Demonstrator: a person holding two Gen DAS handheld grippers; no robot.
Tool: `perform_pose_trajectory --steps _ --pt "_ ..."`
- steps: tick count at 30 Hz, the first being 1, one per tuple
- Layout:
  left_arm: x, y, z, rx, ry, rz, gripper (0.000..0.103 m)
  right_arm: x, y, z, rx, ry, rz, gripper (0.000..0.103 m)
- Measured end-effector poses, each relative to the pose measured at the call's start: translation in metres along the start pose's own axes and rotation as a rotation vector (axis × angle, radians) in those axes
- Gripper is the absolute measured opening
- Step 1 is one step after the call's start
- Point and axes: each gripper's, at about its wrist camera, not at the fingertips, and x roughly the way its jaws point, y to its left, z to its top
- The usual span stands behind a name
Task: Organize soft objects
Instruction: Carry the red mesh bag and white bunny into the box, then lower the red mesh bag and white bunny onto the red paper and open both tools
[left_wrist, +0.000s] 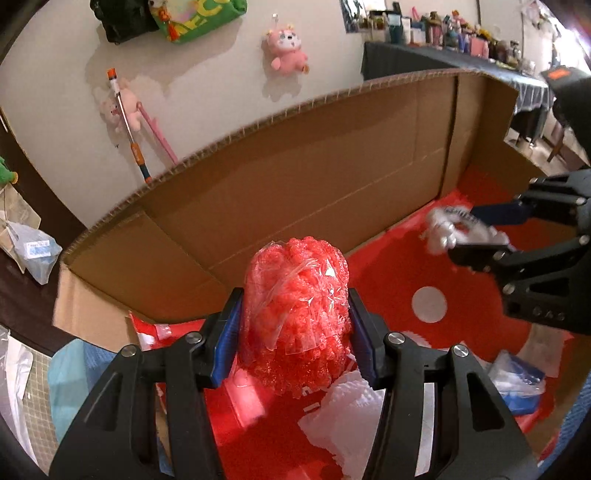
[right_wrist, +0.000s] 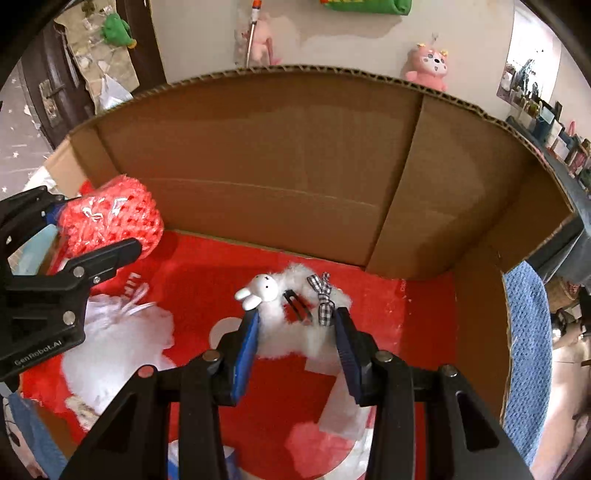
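Note:
My left gripper (left_wrist: 293, 306) is shut on a red foam-net bundle in clear wrap (left_wrist: 295, 310), held over the inside of a large cardboard box (left_wrist: 295, 184) with a red sheet on its floor. The right wrist view has the same red bundle (right_wrist: 110, 221) at the left with the left gripper (right_wrist: 92, 236) around it. My right gripper (right_wrist: 295, 328) is shut on a white fluffy rabbit toy (right_wrist: 284, 314) with a checked ribbon and a black hair clip, also over the box floor. Seen from the left wrist, the white toy (left_wrist: 454, 229) and the right gripper (left_wrist: 476, 232) are at the right.
White foam sheets (left_wrist: 351, 410) and plastic bags (left_wrist: 517, 380) lie on the red floor (right_wrist: 258, 258) of the box. Pink plush toys (left_wrist: 286, 50) hang on the wall behind. A blue towel (right_wrist: 524, 350) drapes the box's right side. A cluttered dark table (left_wrist: 443, 55) stands at the far right.

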Motion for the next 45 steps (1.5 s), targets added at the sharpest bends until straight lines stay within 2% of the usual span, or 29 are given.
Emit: perform_pose_trajectory --steps 5,11,16,31,35,45 --pt "0.013 -0.001 -0.002 0.000 0.045 0.013 0.051 0.006 -0.006 0.005 -0.001 0.015 -0.044 0.044" --pt "0.024 0.004 -0.002 -0.032 0.087 -0.008 0.051 0.015 -0.010 0.006 -0.018 0.045 -0.103 0.044" --pt "0.036 0.013 -0.001 -0.067 0.130 -0.024 0.052 0.022 -0.007 0.005 -0.026 0.068 -0.118 0.044" --pt "0.044 0.023 0.008 -0.077 0.153 -0.027 0.052 0.033 -0.019 0.023 -0.011 0.089 -0.117 0.044" --pt "0.044 0.011 0.003 -0.086 0.152 -0.020 0.057 0.030 -0.020 0.023 -0.016 0.089 -0.119 0.045" --pt "0.039 0.019 0.007 -0.098 0.121 -0.016 0.067 0.039 -0.023 0.015 -0.010 0.091 -0.120 0.051"
